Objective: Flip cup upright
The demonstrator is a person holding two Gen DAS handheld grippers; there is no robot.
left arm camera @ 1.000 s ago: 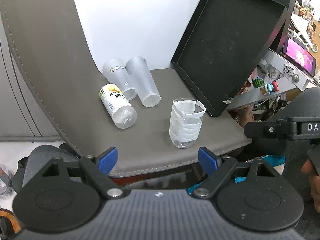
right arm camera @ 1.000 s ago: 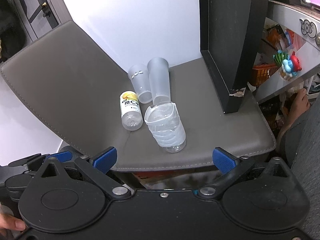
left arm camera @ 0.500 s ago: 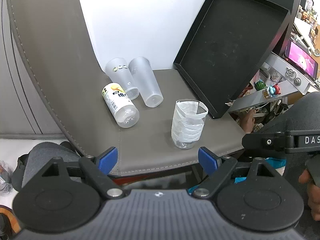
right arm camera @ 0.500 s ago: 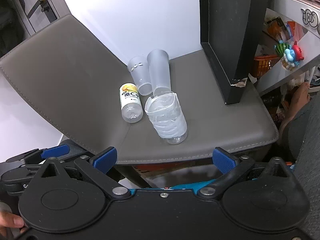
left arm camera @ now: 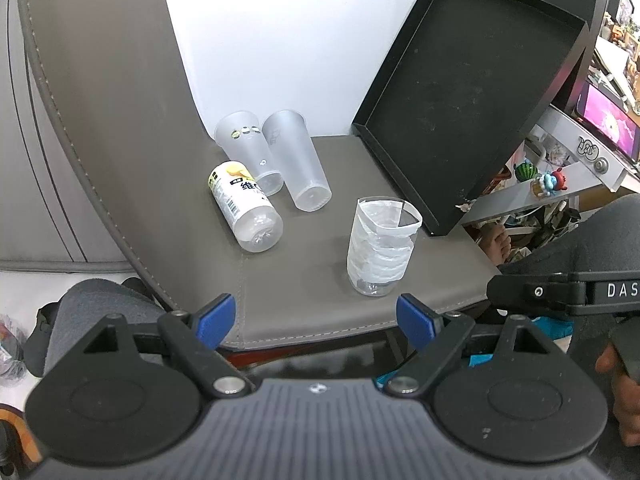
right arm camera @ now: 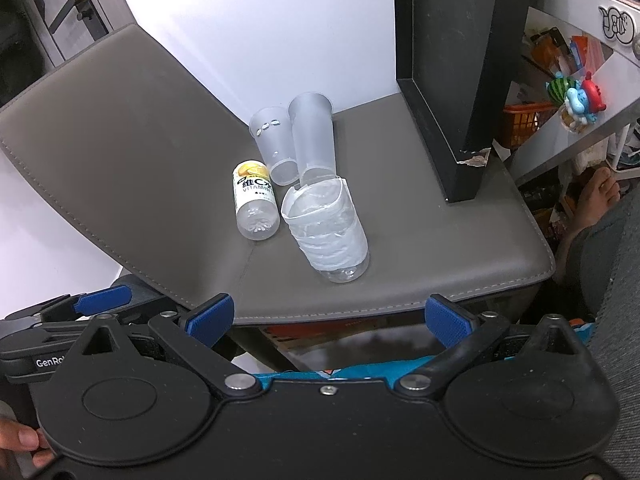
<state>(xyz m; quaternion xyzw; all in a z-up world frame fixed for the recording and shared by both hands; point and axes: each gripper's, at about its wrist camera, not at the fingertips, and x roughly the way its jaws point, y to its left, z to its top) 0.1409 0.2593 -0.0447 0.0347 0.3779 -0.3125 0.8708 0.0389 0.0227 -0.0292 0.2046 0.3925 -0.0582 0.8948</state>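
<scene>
A clear cut-off bottle cup wrapped in white tape (left arm camera: 382, 247) stands upright, mouth up, near the front of the grey chair seat (left arm camera: 320, 304); it also shows in the right wrist view (right arm camera: 326, 229). Two frosted plastic cups (left arm camera: 296, 160) (left arm camera: 248, 150) lie on their sides at the back, also seen in the right wrist view (right arm camera: 312, 136) (right arm camera: 274, 142). My left gripper (left arm camera: 316, 316) is open and empty in front of the seat edge. My right gripper (right arm camera: 328, 316) is open and empty, also before the edge.
A small bottle with a yellow-white label (left arm camera: 244, 204) lies on its side left of the cups. A black tray (left arm camera: 468, 92) leans upright at the seat's right. The chair back (left arm camera: 100, 100) rises at the left. A cluttered shelf (left arm camera: 560, 176) stands to the right.
Both grippers have drawn back and shifted slightly; the left view has swung a little to the left. The cups and bottle have not moved.
</scene>
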